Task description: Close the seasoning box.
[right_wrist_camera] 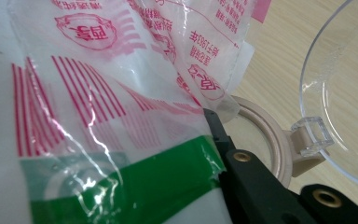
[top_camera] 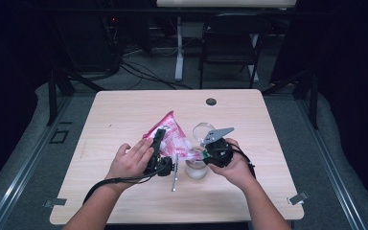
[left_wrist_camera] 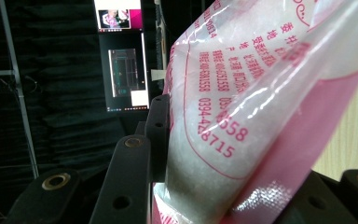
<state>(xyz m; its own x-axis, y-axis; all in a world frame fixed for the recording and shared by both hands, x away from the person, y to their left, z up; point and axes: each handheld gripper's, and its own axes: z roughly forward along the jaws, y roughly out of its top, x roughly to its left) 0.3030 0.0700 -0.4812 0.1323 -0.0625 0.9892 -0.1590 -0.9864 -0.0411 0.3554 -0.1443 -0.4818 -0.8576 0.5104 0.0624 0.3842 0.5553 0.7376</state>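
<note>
Seemingly the pour was only being set up: the pink-and-white bag (top_camera: 168, 134) of white granules was raised off the bench (top_camera: 124, 115), and I judged that tipping its contents into the clear jar (top_camera: 196, 168) was yet to come. Its hinged lid (right_wrist_camera: 340, 88) stood swung open. The left tool (top_camera: 159, 143) pinched the bag's body, while the right tool (top_camera: 210, 149) gripped its lower corner just above the jar's mouth. The bag's long axis ran from eleven o'clock down toward five o'clock, lower end pointing at the jar. A metal spoon (top_camera: 175, 173) lay beside it.
</note>
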